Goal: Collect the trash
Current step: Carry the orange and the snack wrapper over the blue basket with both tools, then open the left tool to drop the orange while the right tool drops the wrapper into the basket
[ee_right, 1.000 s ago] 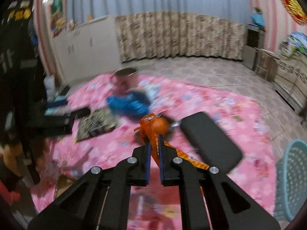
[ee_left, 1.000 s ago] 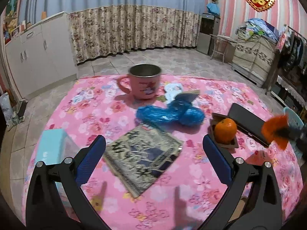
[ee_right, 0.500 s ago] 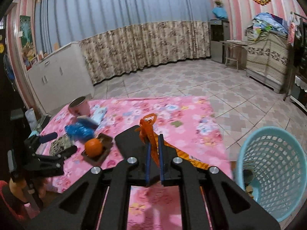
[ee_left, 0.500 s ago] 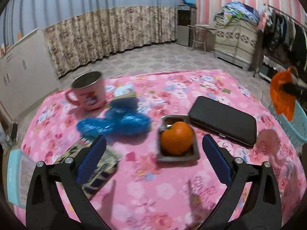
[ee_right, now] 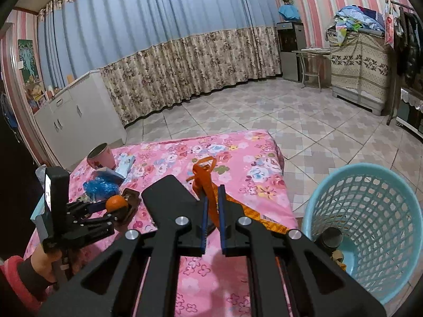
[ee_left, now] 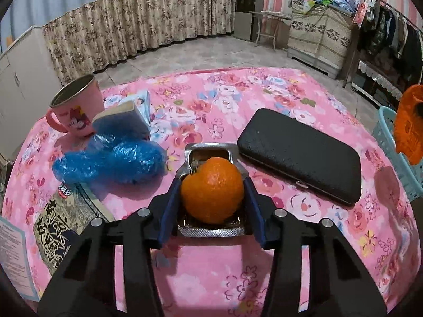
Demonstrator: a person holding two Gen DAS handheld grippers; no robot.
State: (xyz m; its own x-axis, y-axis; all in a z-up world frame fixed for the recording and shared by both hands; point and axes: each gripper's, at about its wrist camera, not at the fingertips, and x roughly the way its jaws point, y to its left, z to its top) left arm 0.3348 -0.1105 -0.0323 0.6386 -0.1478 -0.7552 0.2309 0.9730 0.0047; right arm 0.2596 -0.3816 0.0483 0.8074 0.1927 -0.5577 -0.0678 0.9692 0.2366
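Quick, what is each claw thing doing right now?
Left gripper: closed around the orange.
Right gripper: shut on an orange plastic bag.

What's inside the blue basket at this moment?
The basket shows a dark cylindrical object and some yellowish scraps at the bottom. The right gripper's arm covers the near part of the floor, so anything there is unseen.

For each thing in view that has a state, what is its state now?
Left gripper: closed around the orange.
Orange: sits in the metal tray.
Right gripper: shut on the orange wrapper.
Cup: upright.
Black case: closed, flat.
Basket: upright, some trash inside.
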